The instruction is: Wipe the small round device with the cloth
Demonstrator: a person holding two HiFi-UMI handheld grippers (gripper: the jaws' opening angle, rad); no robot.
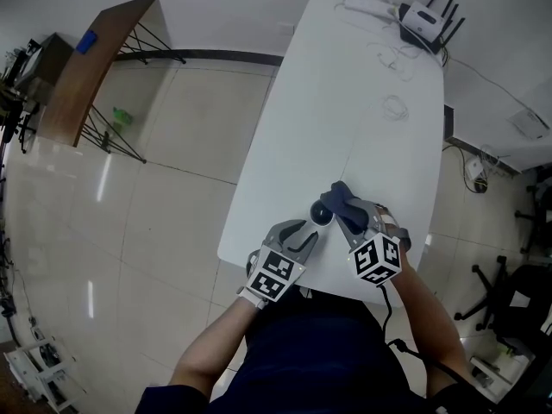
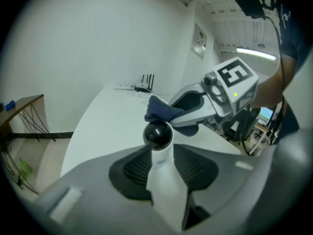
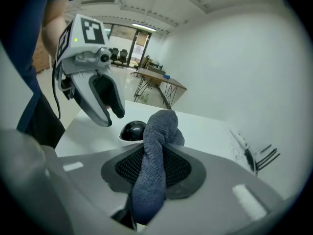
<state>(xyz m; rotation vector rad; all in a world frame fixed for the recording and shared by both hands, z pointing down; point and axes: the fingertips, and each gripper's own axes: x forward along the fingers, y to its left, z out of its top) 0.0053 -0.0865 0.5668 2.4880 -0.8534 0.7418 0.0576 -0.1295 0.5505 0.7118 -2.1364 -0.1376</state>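
The small round device (image 2: 157, 135) has a glossy black ball head on a white stem. My left gripper (image 1: 312, 228) is shut on that white stem and holds the device over the near end of the white table (image 1: 345, 119). In the head view the device (image 1: 323, 215) sits just beyond the left jaws. My right gripper (image 1: 345, 216) is shut on a blue-grey cloth (image 3: 155, 153), bunched into a roll between its pads. The cloth (image 1: 341, 198) rests against the far right side of the device's head. In the right gripper view the device (image 3: 133, 130) shows just left of the cloth.
A white router (image 1: 424, 17) with black antennas, a power strip (image 1: 366, 4) and loose white cables (image 1: 392, 106) lie at the table's far end. A wooden side table (image 1: 86, 63) on black wire legs stands on the tiled floor at left. Office chairs (image 1: 504, 296) are at right.
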